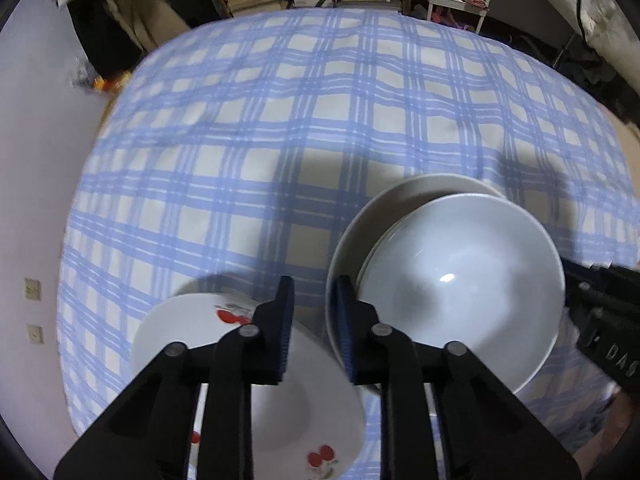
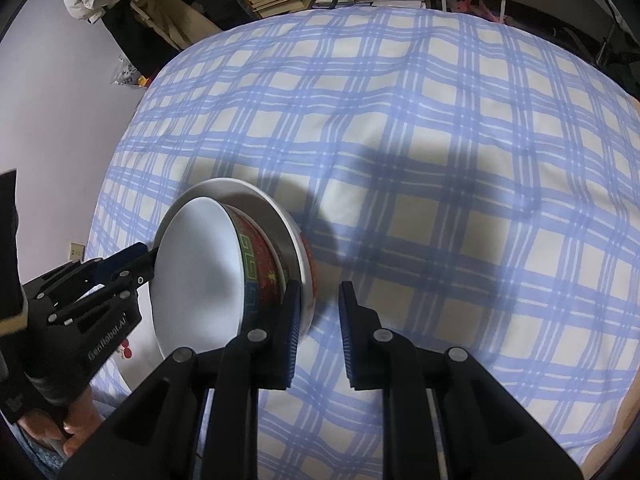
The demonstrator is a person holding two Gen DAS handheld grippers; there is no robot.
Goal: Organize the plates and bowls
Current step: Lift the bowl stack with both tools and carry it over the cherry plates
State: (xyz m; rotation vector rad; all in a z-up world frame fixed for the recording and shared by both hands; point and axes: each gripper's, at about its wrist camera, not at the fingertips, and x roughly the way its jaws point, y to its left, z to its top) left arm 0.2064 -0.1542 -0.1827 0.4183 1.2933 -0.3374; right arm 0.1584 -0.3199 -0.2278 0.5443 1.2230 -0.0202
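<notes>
Grasping stage: I see the left gripper (image 1: 314,296) and right gripper (image 2: 318,300) nearly closed, the plate (image 1: 420,184) rim between each pair of fingers. I cannot tell if they bite. Next I'd lift it level with its red-patterned bowl (image 2: 264,268).

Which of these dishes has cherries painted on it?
The white plate under the left gripper, lying apart on the cloth. The plain bowl and its plate show no cherries.

White lettering reading "SenRobotAI" runs along the black body of the left gripper (image 2: 149,261) seen from the right wrist camera, while the right gripper's body at the edge of the left wrist view shows only the partial letters "DAS"
</notes>
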